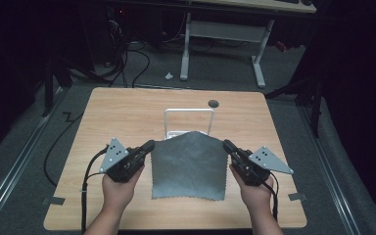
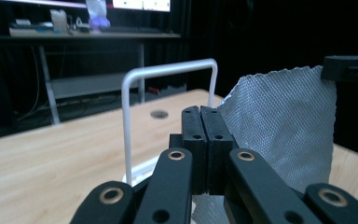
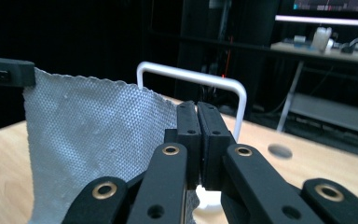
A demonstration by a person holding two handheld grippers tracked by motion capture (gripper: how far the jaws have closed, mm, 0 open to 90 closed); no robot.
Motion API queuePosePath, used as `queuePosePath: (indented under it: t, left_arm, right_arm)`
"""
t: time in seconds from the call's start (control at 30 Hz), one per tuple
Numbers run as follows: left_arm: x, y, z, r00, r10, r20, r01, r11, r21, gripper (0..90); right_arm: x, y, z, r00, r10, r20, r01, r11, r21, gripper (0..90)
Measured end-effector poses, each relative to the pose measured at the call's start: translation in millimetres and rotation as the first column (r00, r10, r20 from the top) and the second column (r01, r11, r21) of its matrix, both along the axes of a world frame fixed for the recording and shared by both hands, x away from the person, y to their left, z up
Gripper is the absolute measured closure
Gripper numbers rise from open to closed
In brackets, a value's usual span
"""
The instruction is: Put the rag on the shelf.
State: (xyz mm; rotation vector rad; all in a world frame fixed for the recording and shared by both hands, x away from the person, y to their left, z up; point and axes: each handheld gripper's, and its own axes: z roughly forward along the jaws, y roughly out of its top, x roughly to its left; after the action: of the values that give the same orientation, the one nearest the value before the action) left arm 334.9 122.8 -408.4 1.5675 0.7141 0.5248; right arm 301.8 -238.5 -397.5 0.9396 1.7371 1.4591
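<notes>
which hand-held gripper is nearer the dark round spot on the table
Right. The spot lies beyond and just left of the right hand-held gripper; the left hand-held gripper is farther across.

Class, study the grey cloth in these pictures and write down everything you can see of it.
The grey cloth is one roughly square sheet, apparently a woven fabric with a fine dimpled texture and a zigzag-cut near edge. Its far corners are lifted, one pinched in the left gripper and one in the right gripper, so the far edge peaks in the middle before the white rack. Its near part lies flat on the wooden table.
</notes>
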Motion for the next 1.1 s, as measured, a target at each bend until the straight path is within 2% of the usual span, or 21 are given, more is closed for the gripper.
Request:
queuePosePath:
  t: [0.17,0.3,0.53,0.63,0.83,0.93,1.1]
  left_arm:
    - [5.6,-1.3,17.6,0.9994,0.012,0.033,-0.012,0.9999,-0.004,89.5]
    - [14.3,-3.3,24.8,0.9992,0.017,0.036,-0.016,0.9999,-0.004,89.5]
    - [28.8,-5.0,30.6,0.999,0.024,0.038,-0.025,0.9997,0.004,89.5]
    - [34.2,-4.1,31.1,0.9985,0.037,0.04,-0.038,0.9992,0.009,89.6]
    - [50.2,-3.7,33.7,0.9978,0.058,0.034,-0.059,0.9979,0.027,89.7]
    - [56.8,-7.8,38.3,0.9964,0.07,0.047,-0.072,0.9962,0.049,89.8]
    - [67.4,-11.3,49.5,0.9931,0.094,0.07,-0.098,0.9934,0.06,89.8]
  right_arm:
    - [4.6,2.2,18.9,0.9992,0.005,0.04,-0.005,1.0,0.003,89.6]
    - [10.8,1.0,26.7,0.9992,0.002,0.039,-0.003,0.9999,0.01,89.6]
    - [22.4,-4.8,29.9,0.9997,0.0,0.023,-0.001,0.9996,0.029,89.6]
    - [26.1,-5.9,29.6,0.9999,-0.005,0.016,0.005,0.9998,0.021,89.7]
    - [35.4,-13.9,31.2,0.9994,-0.034,0.005,0.034,0.9988,0.035,89.8]
    - [41.9,-14.2,33.3,0.9989,-0.047,0.005,0.047,0.9986,0.025,89.8]
    - [53.7,-13.0,42.1,0.9979,-0.062,0.021,0.062,0.998,0.013,89.9]
